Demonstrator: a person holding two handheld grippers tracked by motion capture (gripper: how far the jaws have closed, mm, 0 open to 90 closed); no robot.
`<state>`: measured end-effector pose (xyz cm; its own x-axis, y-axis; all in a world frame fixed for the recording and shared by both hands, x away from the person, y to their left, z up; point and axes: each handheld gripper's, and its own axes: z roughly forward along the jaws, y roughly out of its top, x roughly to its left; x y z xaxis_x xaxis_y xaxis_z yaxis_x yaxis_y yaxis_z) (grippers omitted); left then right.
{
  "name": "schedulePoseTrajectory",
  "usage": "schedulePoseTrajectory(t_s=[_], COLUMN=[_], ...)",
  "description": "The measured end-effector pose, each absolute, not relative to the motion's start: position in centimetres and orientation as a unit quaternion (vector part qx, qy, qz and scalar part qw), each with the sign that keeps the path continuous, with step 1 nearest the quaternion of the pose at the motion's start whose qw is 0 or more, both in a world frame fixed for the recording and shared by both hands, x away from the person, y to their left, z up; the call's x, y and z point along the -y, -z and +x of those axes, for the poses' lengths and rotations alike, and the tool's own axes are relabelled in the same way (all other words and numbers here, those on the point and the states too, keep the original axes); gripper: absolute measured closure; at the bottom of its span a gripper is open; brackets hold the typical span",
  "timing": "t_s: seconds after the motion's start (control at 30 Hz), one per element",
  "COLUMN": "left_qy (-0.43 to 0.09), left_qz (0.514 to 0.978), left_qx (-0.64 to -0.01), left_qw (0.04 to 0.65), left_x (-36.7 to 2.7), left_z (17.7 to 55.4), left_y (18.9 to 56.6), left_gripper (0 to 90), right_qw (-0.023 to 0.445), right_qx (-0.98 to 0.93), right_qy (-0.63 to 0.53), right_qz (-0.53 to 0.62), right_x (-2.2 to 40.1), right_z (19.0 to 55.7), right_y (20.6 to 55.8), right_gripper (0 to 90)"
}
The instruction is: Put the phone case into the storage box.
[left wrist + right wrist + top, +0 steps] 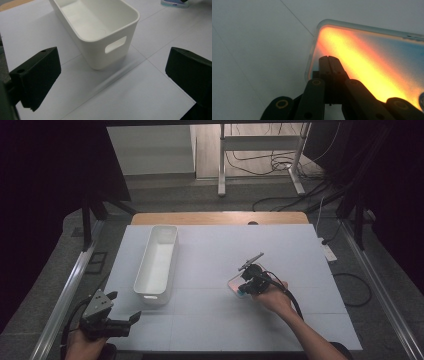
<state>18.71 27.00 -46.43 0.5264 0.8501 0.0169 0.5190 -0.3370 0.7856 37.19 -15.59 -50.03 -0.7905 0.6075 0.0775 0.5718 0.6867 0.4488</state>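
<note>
— Phone case (pixel 372 62), clear-rimmed with an orange-to-blue back: that's what I'm on. It lies flat on the white table sheet (pixel 210 270), right of the middle, well apart from the white bin (pixel 157 262).

— And your claws?

— My right gripper (pixel 329 58) is clenched, jaws pressed together with nothing between them, the tips down over the case's near edge. I can't tell whether they touch it. My left gripper (pixel 120 312) is released, jaws wide apart, hanging at the near left corner just short of the bin's handle end (pixel 115 45).

— So which step is this?

— I'd call it the approach, before any grasp. Shut jaws can't pick up a flat case, so next I'd either spread them and come in across the rim, or use the closed tips to nudge the case toward an edge where I can get under it. It's thin and slick; I expect it to slide rather than lift.

— The room?

— Dim. The sheet covers a wooden tabletop (pixel 220 218), dark curtains hang on both sides, and beyond there's a metal stand (pixel 260 150) with cables (pixel 280 167) strewn on the floor.
</note>
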Motion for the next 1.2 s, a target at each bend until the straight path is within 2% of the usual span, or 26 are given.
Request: schedulePoseTrajectory(t_s=[0.9,1.2], left_qy=[-0.22,-0.219], left_qz=[0.788,0.789], left_qx=[-0.434,-0.434], left_qw=[0.377,0.376], left_x=[-26.9,-26.9], left_z=[18.8,18.8], left_y=[46.4,46.4], left_gripper=[1.2,1.2], right_qw=[0.031,0.048], right_qx=[-0.915,-0.913], right_qy=[-0.199,-0.189], right_qz=[0.35,0.358], right_x=[19.2,20.2], right_z=[36.9,37.5], right_y=[49.7,49.5], right_gripper=[89.7,89.7])
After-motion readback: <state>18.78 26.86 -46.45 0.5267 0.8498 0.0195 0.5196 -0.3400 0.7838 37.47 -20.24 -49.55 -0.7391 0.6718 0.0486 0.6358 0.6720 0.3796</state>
